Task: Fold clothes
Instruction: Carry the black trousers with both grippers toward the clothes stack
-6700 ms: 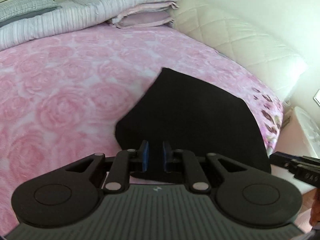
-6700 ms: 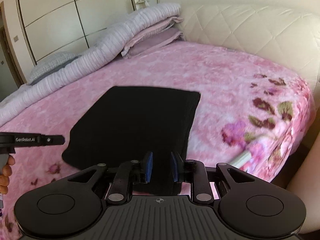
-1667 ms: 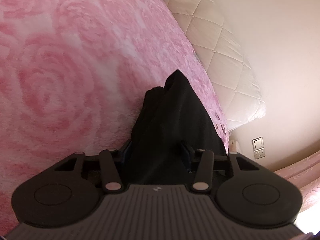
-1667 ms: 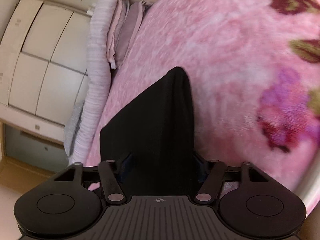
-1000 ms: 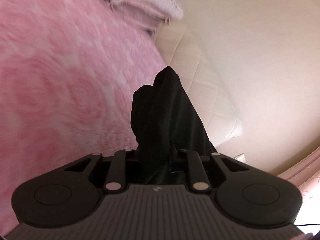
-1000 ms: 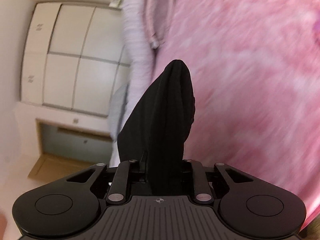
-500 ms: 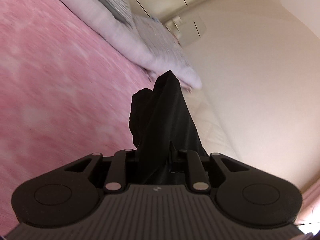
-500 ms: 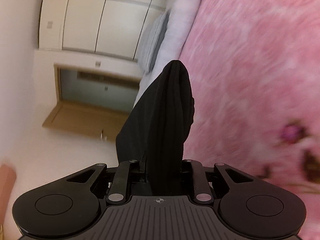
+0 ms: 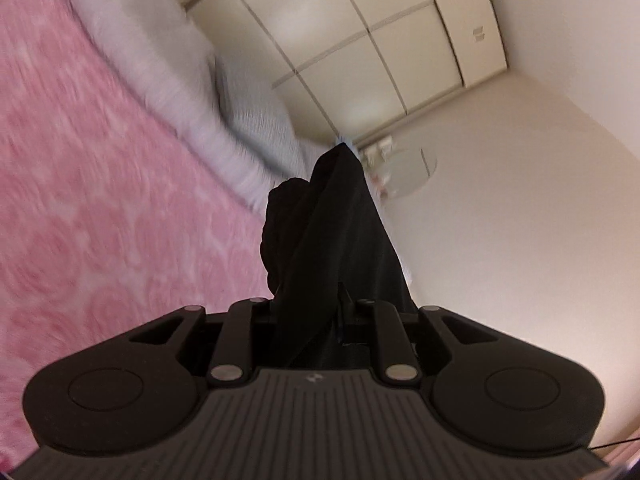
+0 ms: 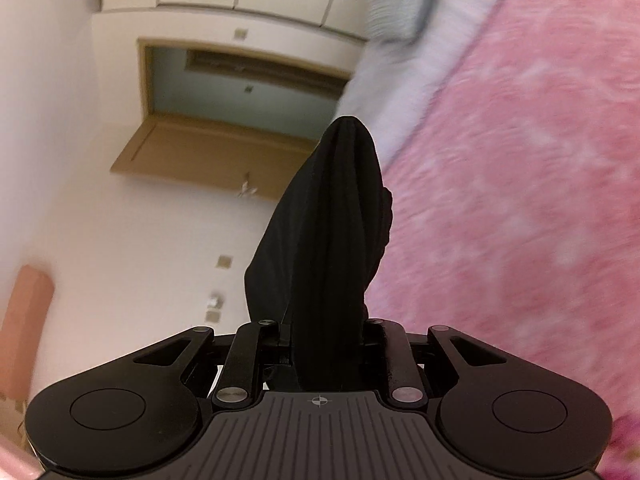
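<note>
- You hold the black garment [image 9: 332,240] clear of the pink bedspread [image 9: 100,200], gathered into a hanging bunch, which likely lets it drape straight for a fold.
- Your left gripper [image 9: 310,316] is closed nearly fully, pinching the cloth.
- Your right gripper [image 10: 326,336] clamps the same garment [image 10: 324,240], jaws narrowed onto the fabric.

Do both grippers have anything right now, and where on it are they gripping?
Yes. The left gripper and right gripper are each shut on the black garment, on a bunched fold of cloth; which edge or corner cannot be told.
</note>
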The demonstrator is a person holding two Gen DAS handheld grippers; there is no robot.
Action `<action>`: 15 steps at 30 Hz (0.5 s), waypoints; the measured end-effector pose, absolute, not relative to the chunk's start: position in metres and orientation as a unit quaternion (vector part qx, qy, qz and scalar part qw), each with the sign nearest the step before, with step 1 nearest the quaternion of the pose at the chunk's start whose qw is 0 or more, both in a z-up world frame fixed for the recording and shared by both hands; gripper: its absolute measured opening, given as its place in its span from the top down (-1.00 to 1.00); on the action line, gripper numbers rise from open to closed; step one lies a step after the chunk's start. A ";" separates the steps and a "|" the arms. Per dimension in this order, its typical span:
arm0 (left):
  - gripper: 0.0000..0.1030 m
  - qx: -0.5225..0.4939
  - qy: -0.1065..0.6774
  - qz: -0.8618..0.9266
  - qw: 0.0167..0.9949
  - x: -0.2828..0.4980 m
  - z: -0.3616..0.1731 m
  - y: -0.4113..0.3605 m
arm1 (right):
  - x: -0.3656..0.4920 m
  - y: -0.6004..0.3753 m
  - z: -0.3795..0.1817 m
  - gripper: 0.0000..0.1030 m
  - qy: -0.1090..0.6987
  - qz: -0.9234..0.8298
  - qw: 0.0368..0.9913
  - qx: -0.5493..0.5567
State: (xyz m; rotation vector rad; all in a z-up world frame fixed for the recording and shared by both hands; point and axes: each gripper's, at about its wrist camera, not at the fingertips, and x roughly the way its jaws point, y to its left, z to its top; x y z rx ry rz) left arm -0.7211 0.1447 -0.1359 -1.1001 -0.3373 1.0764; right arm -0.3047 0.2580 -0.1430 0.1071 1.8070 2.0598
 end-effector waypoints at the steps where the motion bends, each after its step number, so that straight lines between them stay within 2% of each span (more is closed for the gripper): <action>1: 0.70 -0.495 -0.155 0.490 0.701 -0.733 -0.119 0.135 | -0.319 0.251 -0.128 0.63 0.645 0.738 0.194 0.035; 6: 0.70 -0.491 -0.158 0.526 0.676 -0.796 -0.051 0.078 | -0.398 0.222 -0.072 0.63 0.657 0.735 0.166 0.019; 15: 0.70 -0.479 -0.209 0.595 0.611 -0.872 -0.026 -0.011 | -0.508 0.209 -0.059 0.62 0.679 0.727 0.094 -0.044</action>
